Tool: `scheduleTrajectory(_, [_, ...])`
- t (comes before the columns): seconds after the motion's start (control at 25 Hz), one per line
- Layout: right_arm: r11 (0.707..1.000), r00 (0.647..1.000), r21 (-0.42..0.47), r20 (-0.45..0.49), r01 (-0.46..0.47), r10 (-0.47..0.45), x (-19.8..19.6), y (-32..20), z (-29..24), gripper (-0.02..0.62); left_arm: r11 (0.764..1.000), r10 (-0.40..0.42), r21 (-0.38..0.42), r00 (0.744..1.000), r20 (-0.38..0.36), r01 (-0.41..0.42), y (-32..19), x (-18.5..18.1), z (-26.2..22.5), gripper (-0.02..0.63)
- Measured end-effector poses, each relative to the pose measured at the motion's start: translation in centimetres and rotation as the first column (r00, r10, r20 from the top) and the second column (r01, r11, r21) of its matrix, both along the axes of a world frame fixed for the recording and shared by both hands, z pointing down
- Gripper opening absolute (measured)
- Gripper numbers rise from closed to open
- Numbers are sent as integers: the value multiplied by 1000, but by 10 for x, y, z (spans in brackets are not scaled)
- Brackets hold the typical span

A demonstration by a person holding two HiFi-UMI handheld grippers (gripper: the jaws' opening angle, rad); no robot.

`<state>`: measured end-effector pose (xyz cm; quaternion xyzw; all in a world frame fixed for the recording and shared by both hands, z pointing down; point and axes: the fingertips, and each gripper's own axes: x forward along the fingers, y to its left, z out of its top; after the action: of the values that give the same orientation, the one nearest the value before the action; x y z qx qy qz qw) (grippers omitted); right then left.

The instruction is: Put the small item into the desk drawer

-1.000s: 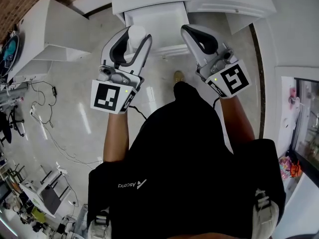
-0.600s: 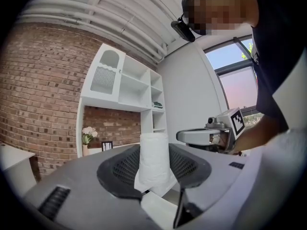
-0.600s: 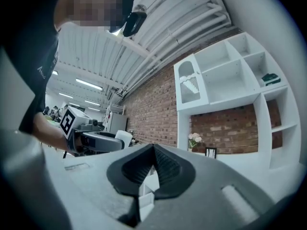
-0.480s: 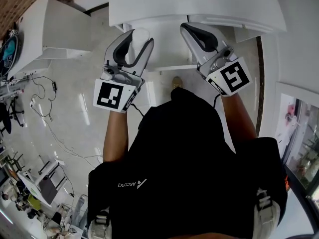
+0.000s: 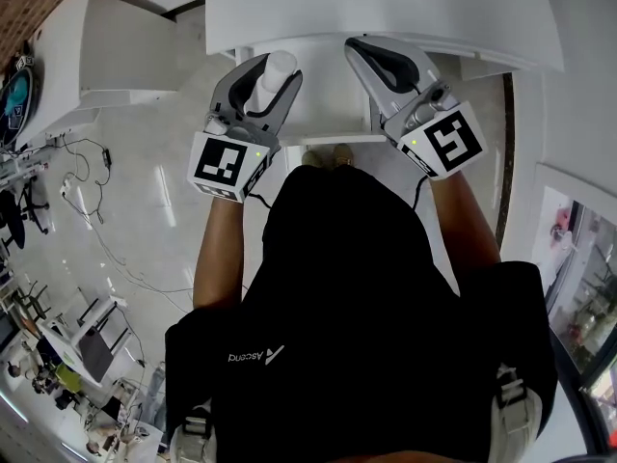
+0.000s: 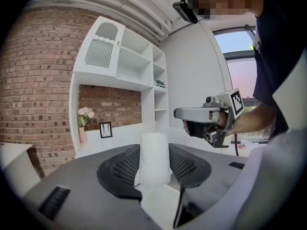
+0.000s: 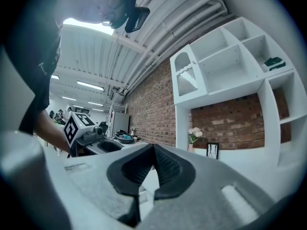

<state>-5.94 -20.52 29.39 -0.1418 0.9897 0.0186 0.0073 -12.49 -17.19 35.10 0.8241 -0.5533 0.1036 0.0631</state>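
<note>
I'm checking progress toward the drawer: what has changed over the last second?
Both claws moved forward toward the desk as the person stepped in: the left claw, carrying the small white item, and the right claw. The desk top now hides more of the open drawer. Nothing grasped or released. Unchanged: left claw shut on the item, right claw shut and empty.

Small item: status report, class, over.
Left gripper shut on small white item. Right gripper jaws shut, empty. Both at desk edge; nothing in the way.
</note>
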Motion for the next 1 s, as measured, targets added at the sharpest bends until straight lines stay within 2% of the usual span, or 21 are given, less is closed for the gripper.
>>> scheduleTrajectory(0.24, [1000, 999, -17, -33, -21, 20, -8, -15, 11, 0, 990, 34, -136, 999, -2, -34, -20, -3, 40, 175])
scheduleTrajectory(0.4, [999, 998, -11, -43, -47, 47, -10, -27, 22, 1, 969, 52, -241, 999, 17, -47, -26, -6, 73, 175])
scheduleTrajectory(0.84, [994, 990, -58, -114, -90, 83, -23, -41, 47, 0, 876, 112, -476, 993, 34, -82, -41, -13, 162, 175])
scheduleTrajectory(1.0, [995, 988, -30, -121, -99, 95, -27, -46, 56, 0, 834, 115, -545, 993, 34, -78, -46, -19, 197, 175])
